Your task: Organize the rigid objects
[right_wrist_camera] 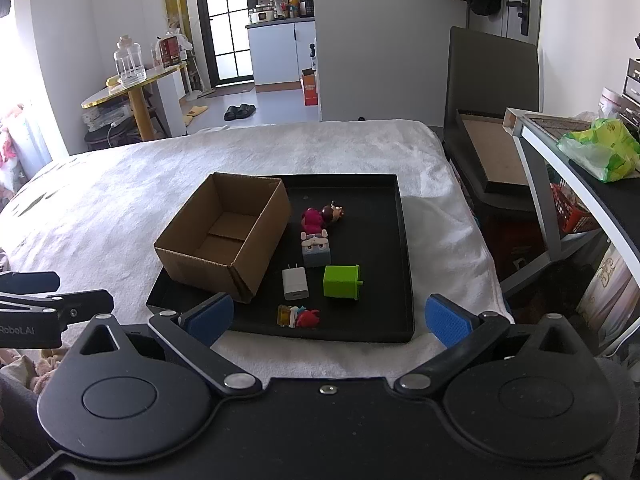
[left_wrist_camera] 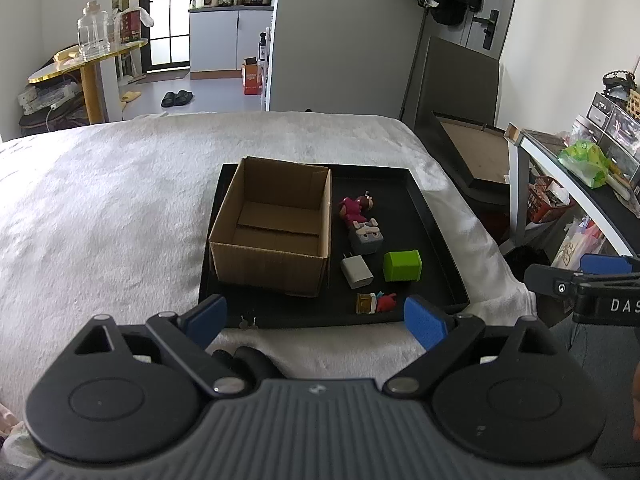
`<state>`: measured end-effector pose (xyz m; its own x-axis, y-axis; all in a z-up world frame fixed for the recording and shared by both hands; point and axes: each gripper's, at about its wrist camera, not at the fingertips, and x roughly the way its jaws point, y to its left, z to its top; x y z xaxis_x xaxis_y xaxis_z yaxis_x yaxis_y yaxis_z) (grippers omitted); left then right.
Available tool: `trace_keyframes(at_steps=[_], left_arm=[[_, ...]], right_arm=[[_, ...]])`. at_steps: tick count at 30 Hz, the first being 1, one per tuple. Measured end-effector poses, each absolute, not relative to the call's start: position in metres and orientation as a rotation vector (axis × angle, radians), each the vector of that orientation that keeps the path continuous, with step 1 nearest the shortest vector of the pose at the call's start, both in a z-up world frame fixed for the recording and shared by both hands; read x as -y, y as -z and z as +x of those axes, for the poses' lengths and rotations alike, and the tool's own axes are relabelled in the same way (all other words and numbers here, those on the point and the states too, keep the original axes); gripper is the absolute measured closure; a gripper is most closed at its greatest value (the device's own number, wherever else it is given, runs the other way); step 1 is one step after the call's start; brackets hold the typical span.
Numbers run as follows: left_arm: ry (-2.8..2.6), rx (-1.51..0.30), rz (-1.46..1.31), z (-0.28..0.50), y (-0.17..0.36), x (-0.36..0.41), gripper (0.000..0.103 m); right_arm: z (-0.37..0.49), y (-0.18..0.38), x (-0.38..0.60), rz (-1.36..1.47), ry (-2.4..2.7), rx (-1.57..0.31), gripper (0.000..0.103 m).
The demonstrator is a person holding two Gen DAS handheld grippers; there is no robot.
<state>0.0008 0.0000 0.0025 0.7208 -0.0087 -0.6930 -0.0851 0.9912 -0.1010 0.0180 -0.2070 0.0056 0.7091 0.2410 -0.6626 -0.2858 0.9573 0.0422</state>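
Note:
A black tray (left_wrist_camera: 436, 240) (right_wrist_camera: 404, 264) lies on a white bed. On its left stands an empty open cardboard box (left_wrist_camera: 272, 224) (right_wrist_camera: 224, 236). To the box's right lie a pink doll figure (left_wrist_camera: 356, 208) (right_wrist_camera: 322, 216), a grey-blue animal block (left_wrist_camera: 366, 238) (right_wrist_camera: 316, 250), a white charger plug (left_wrist_camera: 356, 272) (right_wrist_camera: 295, 283), a green cube (left_wrist_camera: 402, 266) (right_wrist_camera: 341, 281) and a small red-and-yellow toy (left_wrist_camera: 376, 303) (right_wrist_camera: 298, 316). My left gripper (left_wrist_camera: 316, 318) is open and empty before the tray's near edge. My right gripper (right_wrist_camera: 330, 318) is open and empty there too.
The white blanket (left_wrist_camera: 100, 200) covers the bed around the tray. A dark chair and a framed board (left_wrist_camera: 476, 152) stand right of the bed, beside a cluttered shelf with a green bag (right_wrist_camera: 600, 152). A yellow side table (left_wrist_camera: 88, 60) stands far left.

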Motion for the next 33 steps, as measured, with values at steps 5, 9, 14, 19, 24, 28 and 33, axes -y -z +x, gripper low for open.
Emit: trace_keyframes(at_steps=[5,9,14,19,24,28,33], left_arm=[[-0.042,-0.763,-0.128,0.000,-0.003,0.000,0.008],[-0.047,-0.762,-0.129,0.000,-0.004,-0.001,0.008],[-0.048,-0.758,-0.130,-0.001,-0.004,-0.004,0.008],[-0.052,-0.758,-0.132,-0.001,-0.004,-0.005,0.008],[-0.056,-0.756,-0.138,-0.001,-0.004,-0.007,0.008],[-0.056,-0.754,-0.140,-0.002,-0.004,-0.009,0.008],[-0.055,-0.755,-0.140,-0.002,-0.004,-0.010,0.008]], right_arm=[[0.019,-0.006,0.207,-0.066,-0.293,-0.726,0.000],[0.018,-0.006,0.207,-0.067,-0.294,-0.724,0.000],[0.019,-0.008,0.207,-0.069,-0.291,-0.721,0.000],[0.020,-0.008,0.208,-0.071,-0.290,-0.720,0.000],[0.020,-0.009,0.209,-0.067,-0.285,-0.716,0.000],[0.020,-0.009,0.207,-0.070,-0.284,-0.712,0.000],[0.019,-0.007,0.206,-0.071,-0.282,-0.712,0.000]])
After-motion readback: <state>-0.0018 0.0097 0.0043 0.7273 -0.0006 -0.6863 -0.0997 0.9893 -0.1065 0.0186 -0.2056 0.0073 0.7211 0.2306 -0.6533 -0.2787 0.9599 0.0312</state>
